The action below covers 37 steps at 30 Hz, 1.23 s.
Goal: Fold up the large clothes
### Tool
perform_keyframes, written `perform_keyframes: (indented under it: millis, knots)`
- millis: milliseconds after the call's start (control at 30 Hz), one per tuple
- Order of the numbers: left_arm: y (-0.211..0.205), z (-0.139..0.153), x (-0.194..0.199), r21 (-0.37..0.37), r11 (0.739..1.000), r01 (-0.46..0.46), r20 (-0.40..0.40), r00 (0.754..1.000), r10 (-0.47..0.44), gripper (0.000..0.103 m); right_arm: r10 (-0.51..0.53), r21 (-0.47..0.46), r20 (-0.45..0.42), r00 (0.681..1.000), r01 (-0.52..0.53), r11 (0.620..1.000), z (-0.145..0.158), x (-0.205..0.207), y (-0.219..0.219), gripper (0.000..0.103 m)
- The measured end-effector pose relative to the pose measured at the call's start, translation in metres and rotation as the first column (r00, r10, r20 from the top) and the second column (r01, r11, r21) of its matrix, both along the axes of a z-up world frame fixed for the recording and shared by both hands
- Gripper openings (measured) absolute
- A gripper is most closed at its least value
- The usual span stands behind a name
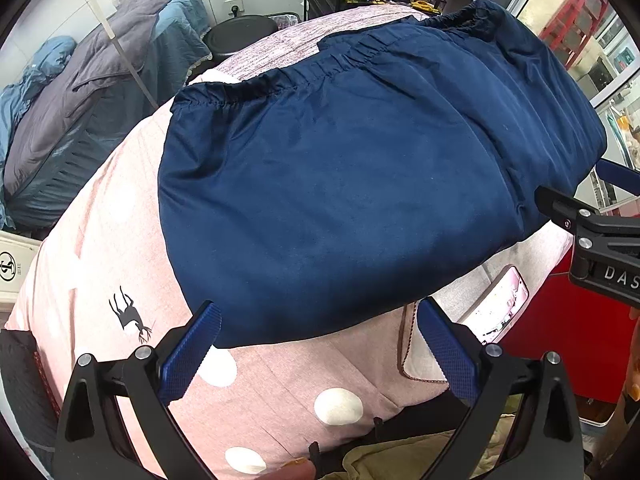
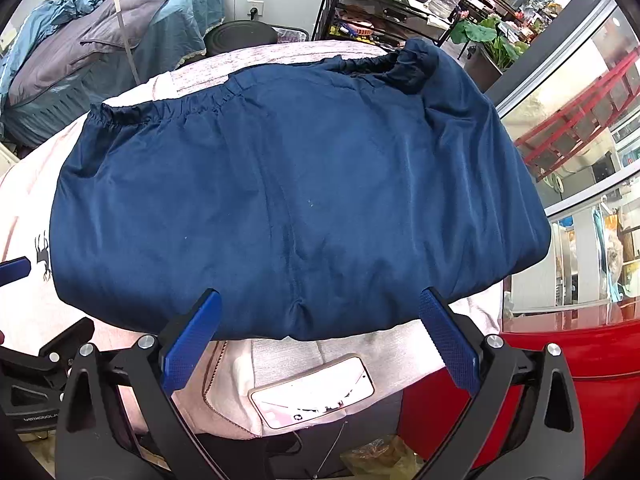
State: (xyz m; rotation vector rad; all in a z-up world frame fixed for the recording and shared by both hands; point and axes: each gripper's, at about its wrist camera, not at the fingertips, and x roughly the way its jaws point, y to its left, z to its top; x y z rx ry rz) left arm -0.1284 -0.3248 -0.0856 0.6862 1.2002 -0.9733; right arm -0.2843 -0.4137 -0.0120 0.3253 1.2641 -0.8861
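Both tools (image 1: 318,346) (image 2: 320,338) gape before the folded navy garment (image 2: 296,192).

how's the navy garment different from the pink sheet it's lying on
The navy garment is plain dark blue; the pink sheet is pale, with white dots and a small deer print. The garment has a gathered elastic edge at its far side; the sheet shows none. The garment lies on top, folded into a compact shape; the sheet spreads out beyond it on all sides. Both are soft fabric.

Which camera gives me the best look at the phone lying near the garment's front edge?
Right wrist view: the whole phone lies unobstructed between the tongs, screen up. Left wrist view shows the phone foreshortened and glare-washed, partly behind the right finger.
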Motion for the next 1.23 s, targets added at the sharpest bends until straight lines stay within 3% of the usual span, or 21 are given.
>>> perform_keyframes:
  millis: [533, 800, 1233]
  knots:
    - [-0.001, 0.005, -0.001, -0.004, 1.000, -0.005, 0.038, 0.999, 0.005, 0.097, 0.013, 0.003, 0.002, 1.000, -0.013, 1.000, -0.002, 0.003, 0.002, 0.097]
    - [0.002, 0.011, -0.002, -0.067, 0.998, 0.004, 0.056, 0.998, 0.000, 0.097, 0.013, 0.008, 0.004, 1.000, -0.013, 1.000, -0.003, 0.005, 0.002, 0.097]
    - [-0.004, 0.007, -0.005, -0.019, 1.000, 0.022, 0.104, 0.994, -0.020, 0.097, 0.014, 0.014, 0.004, 1.000, -0.014, 1.000, -0.005, 0.006, 0.004, 0.097]
